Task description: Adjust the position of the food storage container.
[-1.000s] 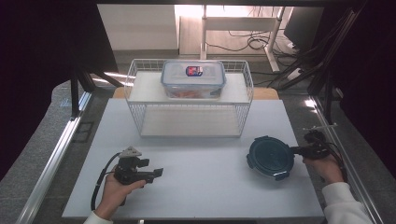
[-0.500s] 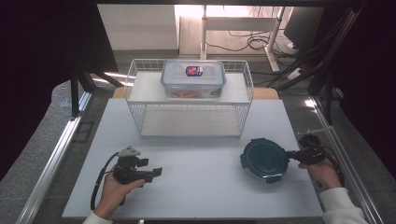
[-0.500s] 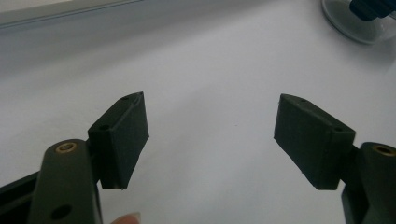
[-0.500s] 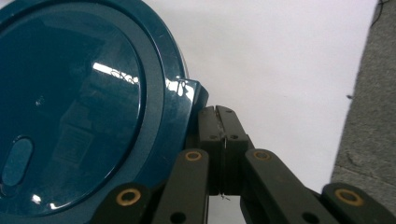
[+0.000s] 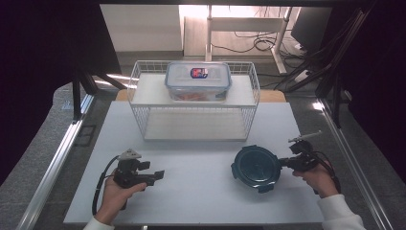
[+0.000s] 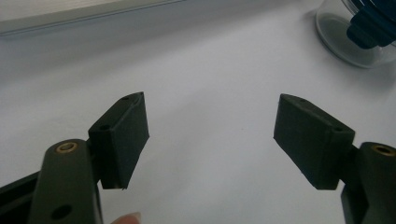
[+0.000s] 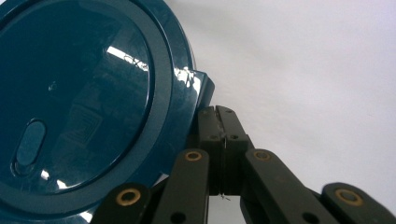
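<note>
A round clear container with a dark blue lid [image 5: 256,167] [image 7: 84,107] sits on the white table at the right front. My right gripper [image 5: 283,164] [image 7: 218,112] is shut, jaws pressed together, with its tips against the latch tab on the lid's right edge. Nothing lies between its jaws. At the left front, my left gripper [image 5: 158,176] [image 6: 211,100] rests low over the table and is open, pointing right with only bare table between its pads. In the left gripper view the container [image 6: 359,32] shows far off at the top right.
A white wire rack [image 5: 139,86] stands at the back centre of the table [image 5: 201,201]. On its upper shelf sits a rectangular clear box with a blue-rimmed lid [image 5: 197,80]. A metal rail [image 5: 52,163] runs along the table's left side.
My right gripper has moved left, and the round container has slid left with it across the table. The left gripper has kept still.
</note>
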